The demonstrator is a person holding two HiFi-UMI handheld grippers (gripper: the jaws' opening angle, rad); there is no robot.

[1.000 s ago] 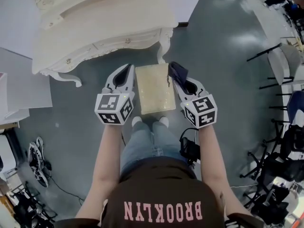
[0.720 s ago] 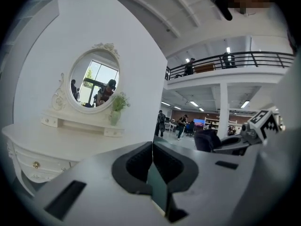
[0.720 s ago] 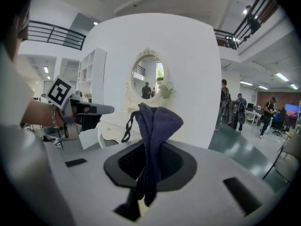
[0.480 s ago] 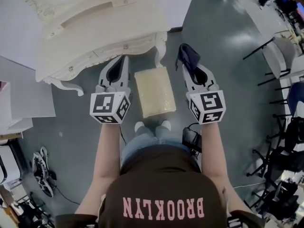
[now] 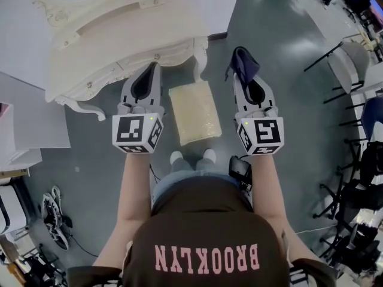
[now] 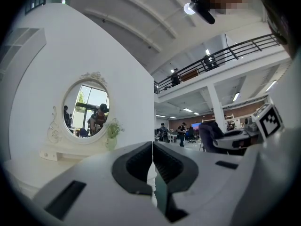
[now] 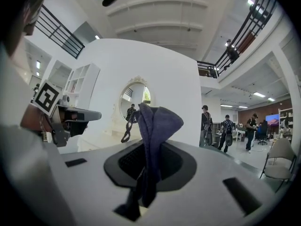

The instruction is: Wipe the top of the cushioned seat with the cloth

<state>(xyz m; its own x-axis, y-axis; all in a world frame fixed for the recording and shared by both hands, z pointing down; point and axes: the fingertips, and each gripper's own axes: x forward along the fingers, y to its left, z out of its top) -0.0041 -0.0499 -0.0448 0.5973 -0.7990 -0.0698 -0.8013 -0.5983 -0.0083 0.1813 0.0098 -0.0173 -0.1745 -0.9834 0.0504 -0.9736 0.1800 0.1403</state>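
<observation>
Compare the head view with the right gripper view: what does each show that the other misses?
Only the head view shows the seat, low between the two grippers, and the person's shirt. Only the right gripper view shows the balcony overhead. Both show the cloth pinched in the right gripper, and the left gripper beside it.
</observation>
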